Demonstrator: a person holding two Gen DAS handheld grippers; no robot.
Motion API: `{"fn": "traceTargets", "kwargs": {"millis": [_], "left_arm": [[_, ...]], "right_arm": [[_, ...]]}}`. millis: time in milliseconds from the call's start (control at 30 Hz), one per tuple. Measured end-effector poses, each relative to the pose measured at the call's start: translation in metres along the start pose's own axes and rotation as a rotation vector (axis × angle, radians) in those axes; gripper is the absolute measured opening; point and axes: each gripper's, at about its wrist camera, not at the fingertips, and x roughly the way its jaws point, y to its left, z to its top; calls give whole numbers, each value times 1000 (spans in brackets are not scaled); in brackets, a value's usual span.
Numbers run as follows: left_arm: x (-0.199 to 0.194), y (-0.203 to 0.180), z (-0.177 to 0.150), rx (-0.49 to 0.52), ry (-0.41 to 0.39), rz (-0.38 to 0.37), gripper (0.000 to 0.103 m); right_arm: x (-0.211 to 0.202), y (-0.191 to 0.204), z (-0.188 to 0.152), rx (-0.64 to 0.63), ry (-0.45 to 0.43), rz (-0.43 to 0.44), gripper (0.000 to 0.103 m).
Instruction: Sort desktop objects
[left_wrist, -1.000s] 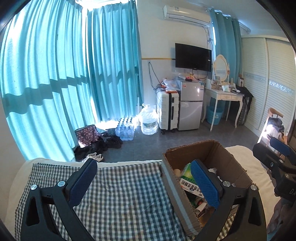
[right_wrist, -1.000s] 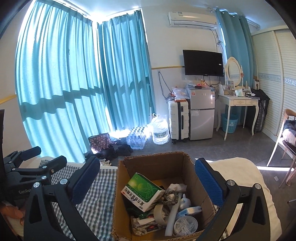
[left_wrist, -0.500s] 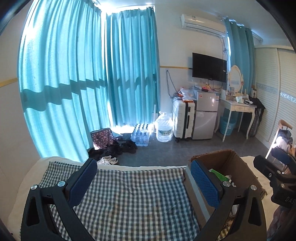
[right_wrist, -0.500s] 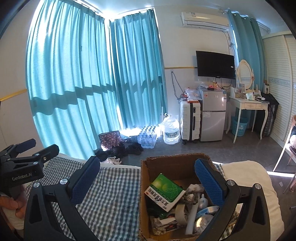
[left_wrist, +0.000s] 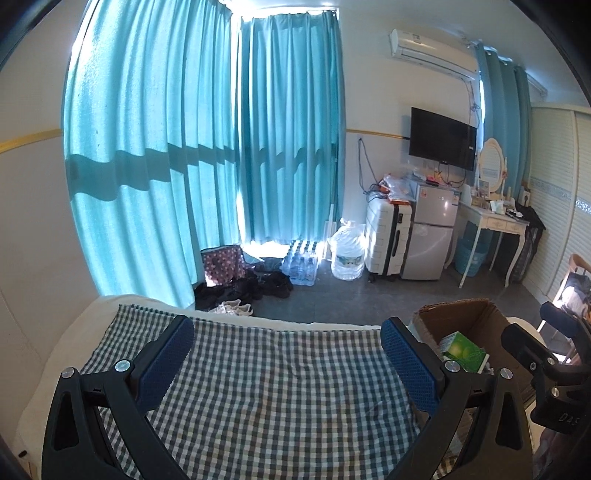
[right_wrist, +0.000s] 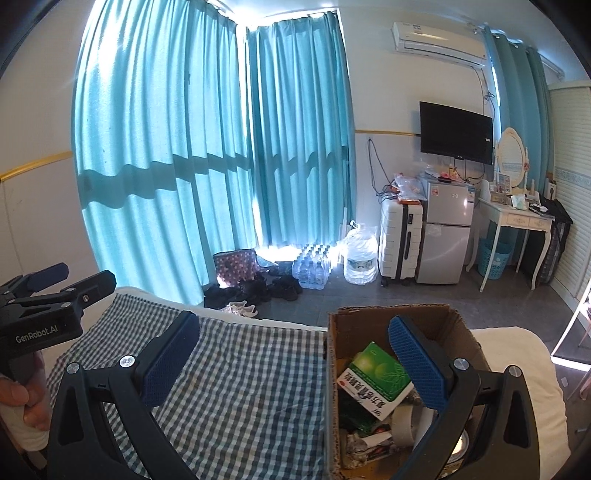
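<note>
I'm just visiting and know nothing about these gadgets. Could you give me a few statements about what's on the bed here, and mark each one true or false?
1. The cardboard box sits on the checked cloth. True.
2. The green packet lies on the cloth. False: it is in the box.
3. The right gripper holds a roll of tape. False: it is open and empty.
4. The left gripper is open. True.
</note>
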Motion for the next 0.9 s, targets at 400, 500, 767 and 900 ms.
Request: {"fn": "traceTargets", "kwargs": {"millis": [400, 500, 767, 900], "left_arm": [[14, 43, -20, -49, 38, 10, 103], [20, 47, -28, -37, 45, 6, 103], [42, 57, -49, -47, 57, -12, 103], [53, 55, -59, -28, 72, -27, 103]], "right_arm": [[18, 29, -18, -18, 28, 20, 103], [26, 36, -25, -29, 45, 17, 103], [41, 44, -37, -42, 66, 5, 103], [49, 47, -44, -45, 84, -10, 103]]}}
